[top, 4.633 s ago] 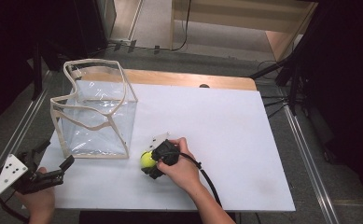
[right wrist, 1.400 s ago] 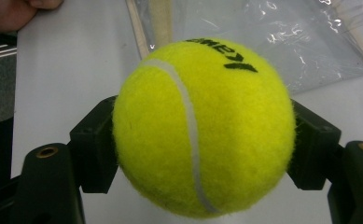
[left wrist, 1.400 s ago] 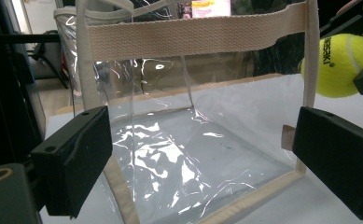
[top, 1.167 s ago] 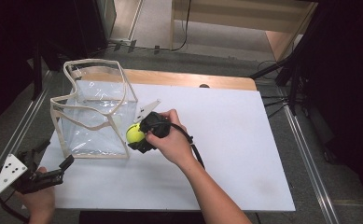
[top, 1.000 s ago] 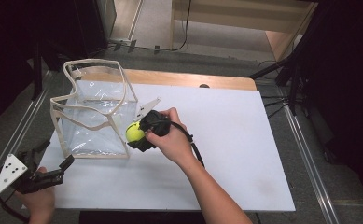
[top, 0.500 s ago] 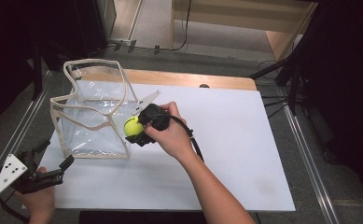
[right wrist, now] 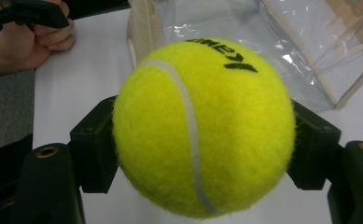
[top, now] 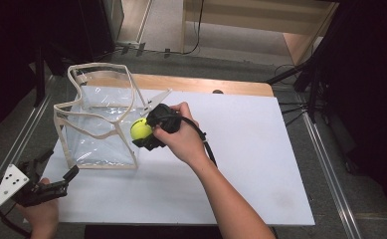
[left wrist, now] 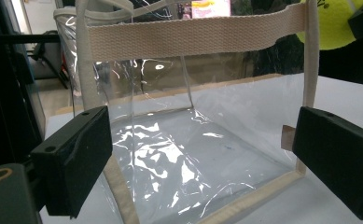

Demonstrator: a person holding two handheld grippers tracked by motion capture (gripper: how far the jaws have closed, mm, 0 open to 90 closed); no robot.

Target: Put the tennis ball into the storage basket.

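1. The left gripper (top: pixel 56 183) rests at the table's (top: pixel 260 164) near left corner, its jaws apart with nothing between them, facing the bag.
2. The right gripper (top: pixel 144 132) has its jaws clamped on the tennis ball (top: pixel 141 130), held above the table at the bag's right edge.
3. The clear bag (top: pixel 99 124) stands upright on the table's far left part, its mouth open.

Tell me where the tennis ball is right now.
In the high view, the tennis ball sits clamped in the right gripper, at the near right corner of the clear bag.
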